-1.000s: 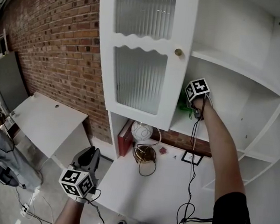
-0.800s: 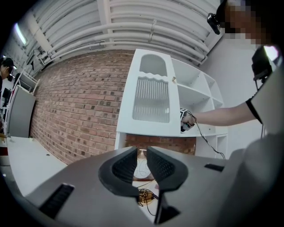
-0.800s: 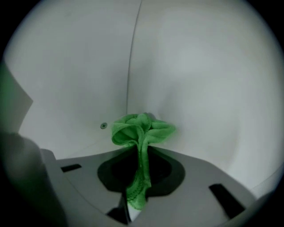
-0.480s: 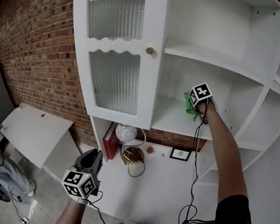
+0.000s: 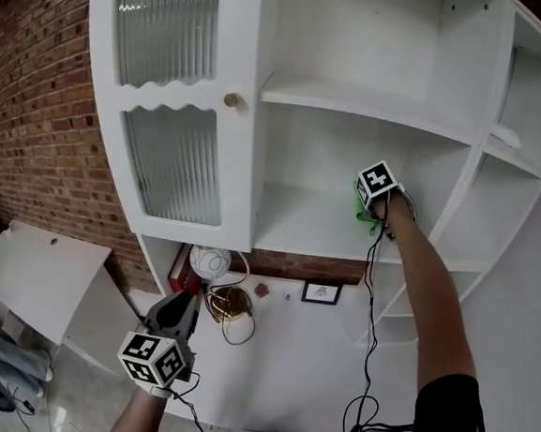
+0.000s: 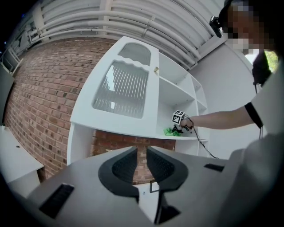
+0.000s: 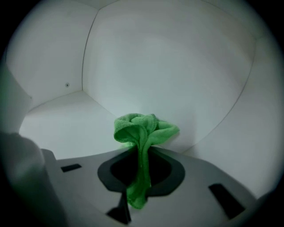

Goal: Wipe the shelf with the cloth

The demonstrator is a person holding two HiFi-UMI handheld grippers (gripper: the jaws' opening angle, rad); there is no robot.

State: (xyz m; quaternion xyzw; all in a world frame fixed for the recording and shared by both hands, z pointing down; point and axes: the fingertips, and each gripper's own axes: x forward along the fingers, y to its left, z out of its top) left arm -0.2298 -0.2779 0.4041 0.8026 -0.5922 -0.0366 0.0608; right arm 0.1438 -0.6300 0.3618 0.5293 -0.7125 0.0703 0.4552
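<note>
Clamping cloth (image 7: 143, 129) in right claw (image 7: 141, 153), bunched end on shelf (image 7: 66, 119) by the back wall (image 7: 168, 66); holding left claw (image 6: 141, 162) low, slightly apart, empty, well away.

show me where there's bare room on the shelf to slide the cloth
The shelf is bare from the door to the cloth, which sits by the right divider. The upper shelf is bare too. Crowded: the counter near the ball.
</note>
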